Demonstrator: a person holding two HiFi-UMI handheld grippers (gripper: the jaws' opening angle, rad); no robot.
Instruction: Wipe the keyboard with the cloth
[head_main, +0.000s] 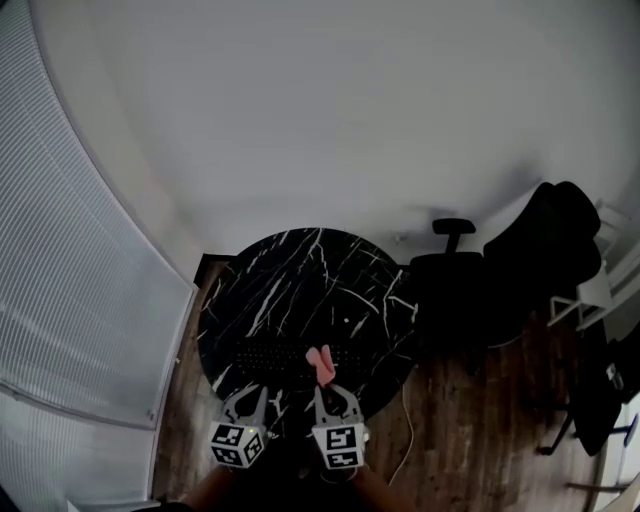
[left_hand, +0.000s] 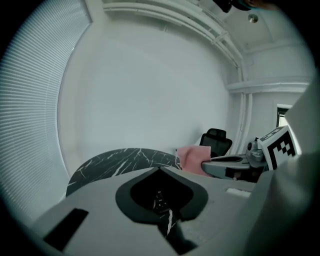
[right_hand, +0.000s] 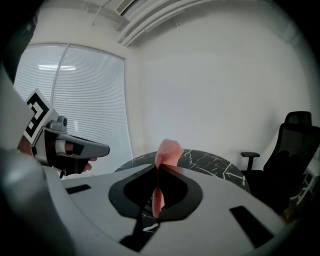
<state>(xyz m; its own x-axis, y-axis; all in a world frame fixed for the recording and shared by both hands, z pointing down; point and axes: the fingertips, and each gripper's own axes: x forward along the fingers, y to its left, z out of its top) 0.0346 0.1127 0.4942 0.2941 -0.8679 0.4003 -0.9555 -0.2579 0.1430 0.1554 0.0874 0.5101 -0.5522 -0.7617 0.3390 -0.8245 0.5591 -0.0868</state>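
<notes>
— Keyboard (head_main: 275, 358): where is it?
— On the desk (head_main: 300, 265), long axis left to right, just ahead of both grippers. The right gripper (right_hand: 156, 167) jaws pinch the pink cloth (right_hand: 168, 151) above its middle. The left gripper (left_hand: 160, 171) jaws are closed and empty.

Office: swivel chair (head_main: 452, 262), window blinds (head_main: 70, 270), keyboard (head_main: 290, 361).

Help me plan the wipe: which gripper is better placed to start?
Right: the right gripper is shut on the pink cloth by the keyboard; the left gripper is shut, empty.
</notes>
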